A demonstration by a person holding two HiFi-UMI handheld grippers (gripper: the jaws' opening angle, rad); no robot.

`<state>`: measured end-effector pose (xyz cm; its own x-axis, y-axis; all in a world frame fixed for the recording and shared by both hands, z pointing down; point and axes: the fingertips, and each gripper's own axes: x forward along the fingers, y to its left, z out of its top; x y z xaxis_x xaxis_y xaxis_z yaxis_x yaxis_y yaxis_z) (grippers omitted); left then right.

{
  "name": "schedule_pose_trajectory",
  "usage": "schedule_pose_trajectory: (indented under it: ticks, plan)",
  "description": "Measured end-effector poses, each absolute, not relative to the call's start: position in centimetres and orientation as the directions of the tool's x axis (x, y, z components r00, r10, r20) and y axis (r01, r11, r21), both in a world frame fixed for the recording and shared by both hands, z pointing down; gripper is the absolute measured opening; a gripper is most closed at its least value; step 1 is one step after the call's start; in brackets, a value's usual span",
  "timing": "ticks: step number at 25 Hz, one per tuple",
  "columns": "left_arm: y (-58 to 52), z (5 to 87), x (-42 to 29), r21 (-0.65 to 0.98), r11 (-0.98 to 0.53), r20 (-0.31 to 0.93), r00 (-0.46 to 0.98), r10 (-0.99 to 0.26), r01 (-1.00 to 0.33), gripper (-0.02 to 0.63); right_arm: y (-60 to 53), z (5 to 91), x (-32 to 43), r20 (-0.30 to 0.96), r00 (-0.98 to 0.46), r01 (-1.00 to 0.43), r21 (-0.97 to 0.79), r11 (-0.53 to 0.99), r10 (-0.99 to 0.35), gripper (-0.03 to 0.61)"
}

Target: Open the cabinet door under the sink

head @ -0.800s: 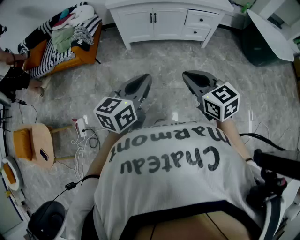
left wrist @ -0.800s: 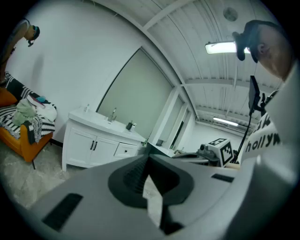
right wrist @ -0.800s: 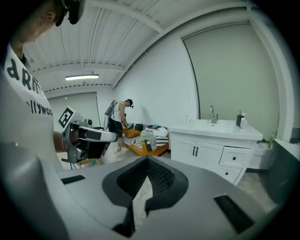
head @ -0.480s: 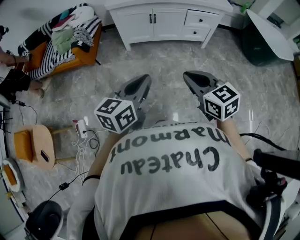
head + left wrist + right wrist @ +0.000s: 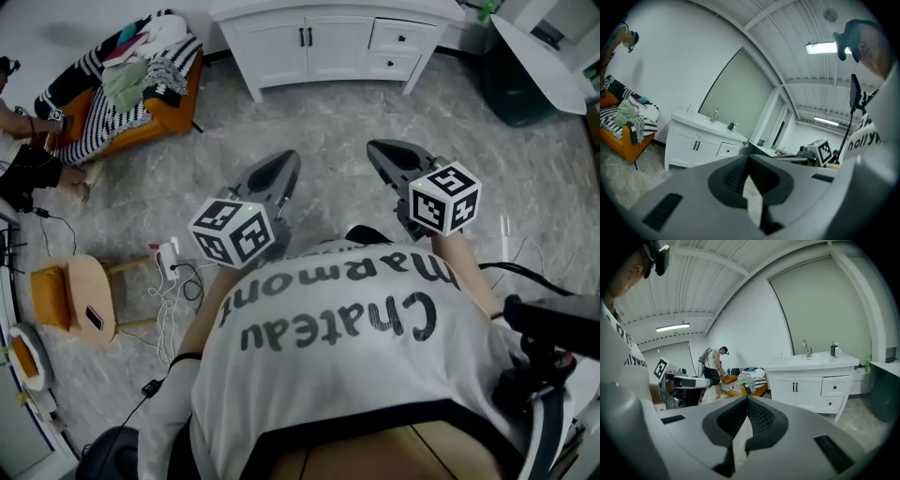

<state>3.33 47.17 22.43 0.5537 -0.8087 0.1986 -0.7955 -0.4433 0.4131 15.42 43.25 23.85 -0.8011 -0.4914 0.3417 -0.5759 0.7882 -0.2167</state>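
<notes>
The person's white shirt (image 5: 330, 398) reads "Chateau Marmont".

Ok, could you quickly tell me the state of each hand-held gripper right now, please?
Left hand-held gripper: closed, holding nothing.
Right hand-held gripper: closed, holding nothing.

White sink cabinet (image 5: 328, 42) against the far wall, its two black-handled doors (image 5: 305, 44) closed

The floor (image 5: 328, 122) straight up to the cabinet (image 5: 333, 42) is bare, so there's a wide open lane right to its front. Off to the left, a couch (image 5: 159, 112) piled with clothes (image 5: 141, 70) sits near the cabinet's corner, and a stool (image 5: 80, 295) plus loose cables (image 5: 169, 277) clutter the near left. On the right, a dark bin (image 5: 525, 89) and a white panel (image 5: 548, 61) crowd that side.
</notes>
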Motion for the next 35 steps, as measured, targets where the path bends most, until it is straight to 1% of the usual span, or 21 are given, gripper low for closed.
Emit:
schedule_pose_trajectory:
  ticks: [7,12,17,26,35]
  plan:
    - [47.0,22.7,1.9,0.444,-0.422,0.198,0.545,-0.814,-0.791,0.008,42.6,24.7,13.9,0.392,-0.786,-0.584,-0.218,0.782,-0.478,0.009]
    - [45.8,22.8,1.3,0.411,-0.423,0.202,0.533,-0.821,-0.807,0.008,41.7,25.1,12.2,0.405,-0.799,-0.556,-0.217,0.802,-0.445,0.009]
    - [43.7,23.4,0.6,0.426,-0.397,0.207,0.515,-0.832,-0.813,0.008,40.1,25.8,11.0,0.417,-0.813,-0.524,-0.217,0.824,-0.407,0.009]
    - [37.0,24.2,0.1,0.411,-0.39,0.24,0.511,-0.826,-0.824,0.008,33.1,26.6,10.3,0.426,-0.813,-0.522,-0.233,0.82,-0.397,0.009]
    - [27.5,24.0,1.3,0.409,-0.381,0.271,0.509,-0.817,-0.829,0.008,22.7,26.1,11.6,0.432,-0.816,-0.516,-0.243,0.821,-0.385,0.009]
